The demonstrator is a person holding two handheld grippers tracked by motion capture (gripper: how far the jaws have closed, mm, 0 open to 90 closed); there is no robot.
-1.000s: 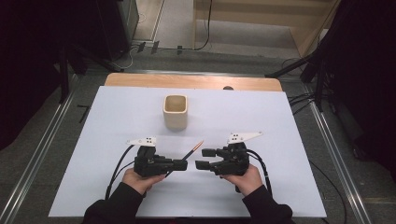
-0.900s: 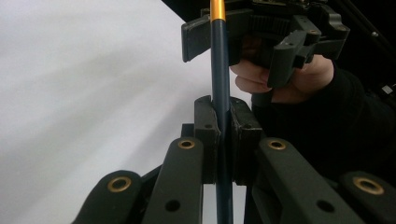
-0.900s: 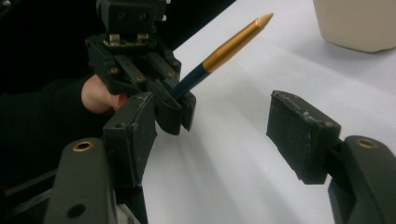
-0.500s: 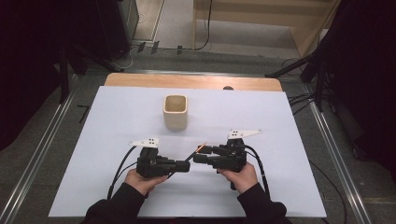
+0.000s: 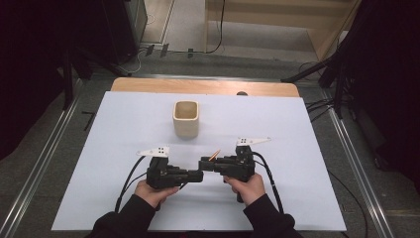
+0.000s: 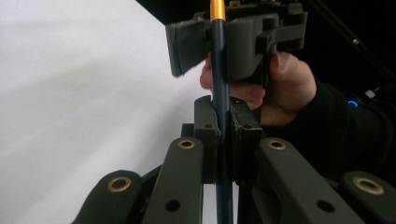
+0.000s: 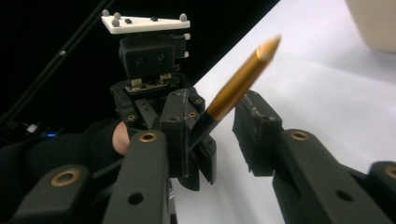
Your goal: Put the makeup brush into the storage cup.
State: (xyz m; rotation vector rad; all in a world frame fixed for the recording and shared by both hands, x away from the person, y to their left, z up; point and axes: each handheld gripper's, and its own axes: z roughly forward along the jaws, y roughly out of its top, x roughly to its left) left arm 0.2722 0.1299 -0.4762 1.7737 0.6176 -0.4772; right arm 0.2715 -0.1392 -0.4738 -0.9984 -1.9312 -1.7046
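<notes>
One item in hand: pen [image 6: 219,70], dark blue barrel, gold end. Located low over the near half of the white sheet [image 5: 297,148], at about 6 o'clock from the sheet's centre, clear of the surface. From the high view, gold end [image 5: 214,155] angled toward 1 o'clock.

Clamped by the barrel in the left gripper [image 6: 223,116]; jaws drawn narrow, pads pressed on both sides of the barrel. Confirmed in the left gripper view.

Met from 3 o'clock by the right gripper [image 7: 219,135], tips nearly nose to nose with the left. Jaws just been closing, with the pen's upper length between them. In the right gripper view, close against one pad, a gap visible to the other. Judged not yet gripped on this side, jaws at middling width.

Held by left hand [image 5: 153,191] and right hand [image 5: 245,186], entering from 6 o'clock, cables trailing back.

Beige cup [image 5: 186,119] upright at 12 o'clock from the pen, well apart, apparently without contents, though interior not fully visible.

Progress, as judgement: pen lifted and presented; second grip about half made. Left to do: finish closing on the gold end, then either pull it off as a cap or take over the pen; cannot tell which. Possibly the cup as destination afterwards.
</notes>
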